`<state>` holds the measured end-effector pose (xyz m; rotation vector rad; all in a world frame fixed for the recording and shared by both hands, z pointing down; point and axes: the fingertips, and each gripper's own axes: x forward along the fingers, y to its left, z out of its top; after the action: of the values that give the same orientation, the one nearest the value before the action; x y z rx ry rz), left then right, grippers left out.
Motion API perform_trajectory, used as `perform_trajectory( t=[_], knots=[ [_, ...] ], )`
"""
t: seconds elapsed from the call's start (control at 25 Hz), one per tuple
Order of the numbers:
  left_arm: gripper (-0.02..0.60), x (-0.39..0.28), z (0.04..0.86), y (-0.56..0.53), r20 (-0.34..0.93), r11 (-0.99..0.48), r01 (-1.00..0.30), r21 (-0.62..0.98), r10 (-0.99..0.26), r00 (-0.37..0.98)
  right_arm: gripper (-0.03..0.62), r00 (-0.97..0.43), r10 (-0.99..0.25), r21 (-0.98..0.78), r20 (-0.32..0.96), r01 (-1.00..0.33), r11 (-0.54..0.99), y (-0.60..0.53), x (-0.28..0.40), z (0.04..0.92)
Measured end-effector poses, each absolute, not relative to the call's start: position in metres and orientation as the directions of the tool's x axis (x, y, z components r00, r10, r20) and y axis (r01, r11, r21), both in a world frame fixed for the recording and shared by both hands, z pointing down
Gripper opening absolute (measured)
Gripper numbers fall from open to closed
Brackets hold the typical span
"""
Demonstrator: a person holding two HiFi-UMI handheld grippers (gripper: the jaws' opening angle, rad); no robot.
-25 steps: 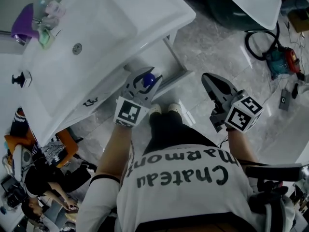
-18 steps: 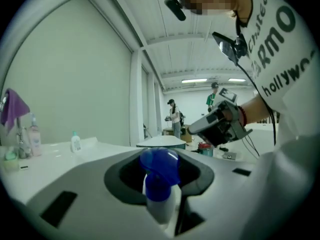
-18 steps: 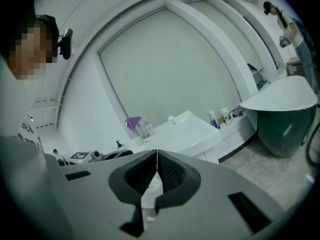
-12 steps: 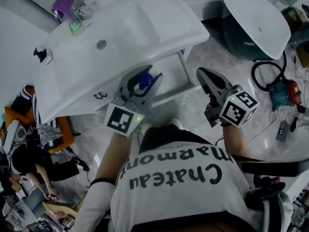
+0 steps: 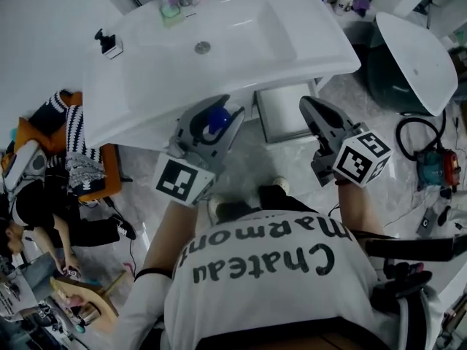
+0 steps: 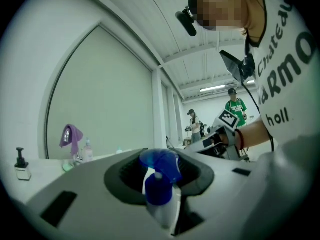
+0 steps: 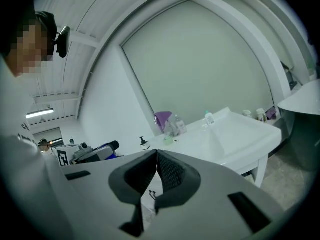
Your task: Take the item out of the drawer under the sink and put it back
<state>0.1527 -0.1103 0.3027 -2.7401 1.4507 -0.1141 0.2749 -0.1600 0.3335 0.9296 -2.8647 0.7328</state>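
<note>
The left claw (image 5: 225,115), clamped partway around the blue-capped bottle (image 5: 213,125), has lifted away from the drawer (image 5: 281,115), now just right of it. The right claw (image 5: 308,106) is closed and empty. Removal looks done; the return remains.

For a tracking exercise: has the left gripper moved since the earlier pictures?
Yes: the left gripper, holding the blue-capped bottle, has drawn slightly left from the drawer under the sink.
</note>
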Motion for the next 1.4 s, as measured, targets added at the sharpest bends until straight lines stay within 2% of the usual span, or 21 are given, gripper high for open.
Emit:
perform_trajectory(
  t=[0.36,0.76,1.4],
  knots=[
    [0.132,0.023,0.295,-0.055,0.048,-0.481,-0.873,-0.082,-0.877,0.479,0.012,-0.866,-0.470,-0.430,0.169,-0.494,0.756,-0.119,0.144,0.327],
    [0.132,-0.091,0.287,-0.004,0.005,-0.365,-0.925,-0.106,-0.930,0.367,0.012,-0.919,-0.364,-0.406,0.151,-0.393,0.825,-0.077,0.026,0.320],
    [0.132,-0.201,0.282,0.052,-0.012,-0.195,-0.979,-0.066,-0.980,0.197,0.012,-0.972,-0.189,-0.394,0.139,-0.229,0.890,-0.027,-0.105,0.315]
  ],
)
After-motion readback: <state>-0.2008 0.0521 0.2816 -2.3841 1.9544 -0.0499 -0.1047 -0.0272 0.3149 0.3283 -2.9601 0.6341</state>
